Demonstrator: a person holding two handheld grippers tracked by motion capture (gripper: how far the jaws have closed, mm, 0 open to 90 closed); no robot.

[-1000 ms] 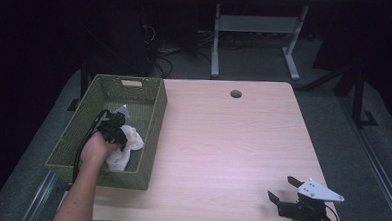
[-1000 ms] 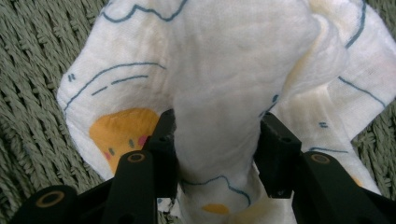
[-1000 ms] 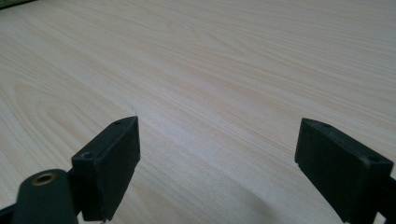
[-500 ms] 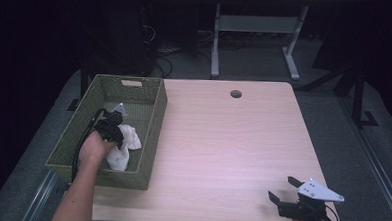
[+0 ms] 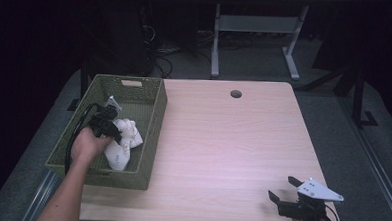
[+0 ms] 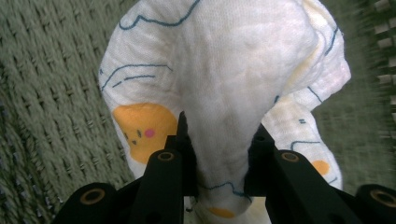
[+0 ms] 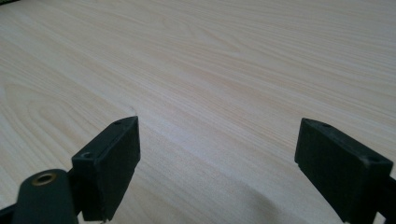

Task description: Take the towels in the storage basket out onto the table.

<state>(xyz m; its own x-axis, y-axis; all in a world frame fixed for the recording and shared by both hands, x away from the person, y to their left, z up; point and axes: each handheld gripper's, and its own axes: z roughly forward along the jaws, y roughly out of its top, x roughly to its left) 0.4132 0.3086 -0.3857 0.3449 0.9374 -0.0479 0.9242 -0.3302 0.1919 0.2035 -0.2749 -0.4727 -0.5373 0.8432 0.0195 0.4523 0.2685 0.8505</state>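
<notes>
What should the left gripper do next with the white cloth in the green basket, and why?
Probably lift straight up. The left gripper is shut on a fold of the white cloth, whose lower part hangs inside the green basket, so it should clear the wall before moving over the table.

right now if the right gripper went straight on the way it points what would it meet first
Probably nothing soon. The right gripper, jaws open, points up and left across the bare table; the green basket lies far off roughly that way, though whether the line reaches it is unclear.

The wooden table (image 5: 222, 141) carries 1 green woven basket (image 5: 150, 138) at its left edge.
</notes>
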